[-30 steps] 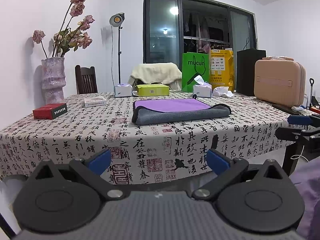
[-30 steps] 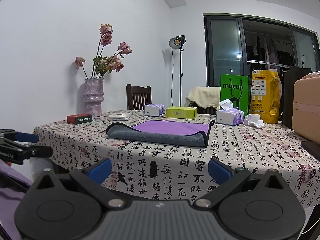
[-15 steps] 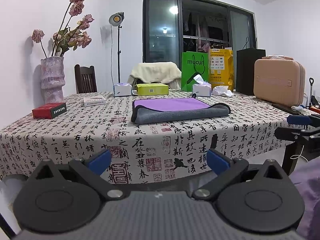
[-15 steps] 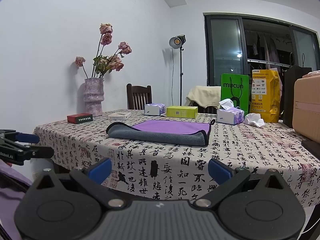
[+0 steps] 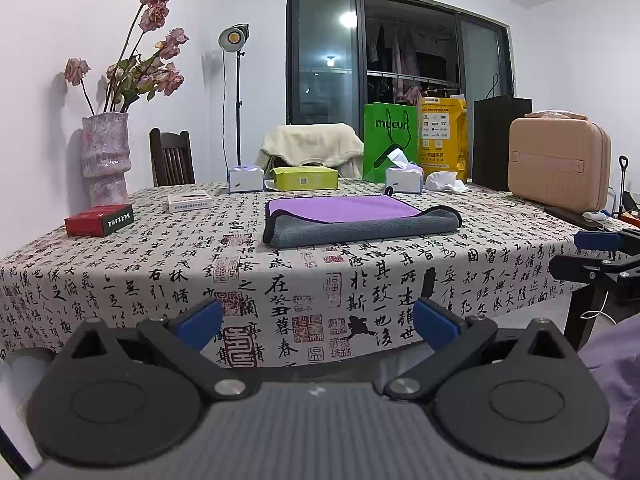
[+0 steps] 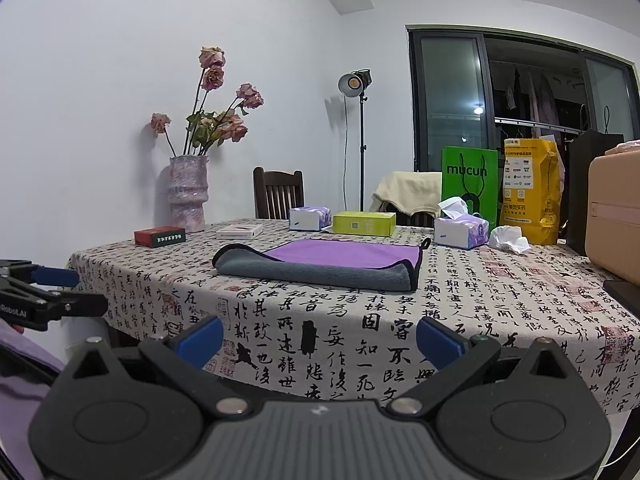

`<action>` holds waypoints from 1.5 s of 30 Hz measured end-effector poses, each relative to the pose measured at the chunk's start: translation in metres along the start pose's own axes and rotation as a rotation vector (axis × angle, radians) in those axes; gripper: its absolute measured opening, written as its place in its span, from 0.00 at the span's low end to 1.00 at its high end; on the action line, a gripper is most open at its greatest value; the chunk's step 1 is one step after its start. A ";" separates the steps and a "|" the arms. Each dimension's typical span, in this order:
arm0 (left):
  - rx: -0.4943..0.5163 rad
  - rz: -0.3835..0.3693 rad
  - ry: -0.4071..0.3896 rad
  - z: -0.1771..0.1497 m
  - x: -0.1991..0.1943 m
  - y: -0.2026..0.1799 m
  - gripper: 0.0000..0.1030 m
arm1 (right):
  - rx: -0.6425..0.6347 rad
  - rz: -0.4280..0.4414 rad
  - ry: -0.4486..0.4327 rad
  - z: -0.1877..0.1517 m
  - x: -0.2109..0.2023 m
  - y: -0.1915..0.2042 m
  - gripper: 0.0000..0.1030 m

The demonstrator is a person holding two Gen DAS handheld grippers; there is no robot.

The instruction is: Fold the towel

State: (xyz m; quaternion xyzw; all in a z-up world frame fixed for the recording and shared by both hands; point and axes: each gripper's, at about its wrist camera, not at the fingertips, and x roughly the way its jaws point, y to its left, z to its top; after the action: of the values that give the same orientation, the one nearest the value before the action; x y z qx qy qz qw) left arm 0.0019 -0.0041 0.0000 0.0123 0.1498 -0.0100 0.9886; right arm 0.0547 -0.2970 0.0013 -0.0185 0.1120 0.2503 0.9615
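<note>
one soft towel, purple on its upper face and grey on the turned-over side (image 5: 352, 218), lies flat near the middle of the counter draped in a calligraphy-print cloth (image 5: 168, 276), its near edge already rolled back over itself in a grey band. both tools hang off the counter's near edge, well apart from the towel: the left hand-held gripper (image 5: 316, 324) has its blue-tipped fingers spread wide and empty, and the right hand-held gripper (image 6: 318, 338) is likewise spread and holds nothing. i judge this to be the approach before a fold; the next move calls for reaching in over the counter edge and pinching two corners of one side.

behind the towel, a white-and-lilac tissue box (image 6: 460, 232) has a sheet sticking out of its top, a second pale tissue pack (image 6: 310, 218) and a lime-green carton (image 6: 364, 223) look closed, and a mottled pink ceramic vase (image 6: 188, 194) holds dried roses.
</note>
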 end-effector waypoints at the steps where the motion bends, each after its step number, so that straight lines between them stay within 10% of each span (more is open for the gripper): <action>1: 0.000 0.000 -0.001 0.000 0.000 0.000 1.00 | 0.000 0.000 -0.001 0.000 0.000 0.000 1.00; 45: 0.026 0.010 -0.009 0.005 0.009 0.001 1.00 | 0.003 -0.005 -0.017 0.000 0.005 -0.004 1.00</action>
State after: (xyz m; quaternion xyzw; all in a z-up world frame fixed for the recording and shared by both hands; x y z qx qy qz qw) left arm 0.0123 -0.0033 0.0018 0.0259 0.1451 -0.0070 0.9891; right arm 0.0609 -0.2982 0.0001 -0.0151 0.1040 0.2480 0.9630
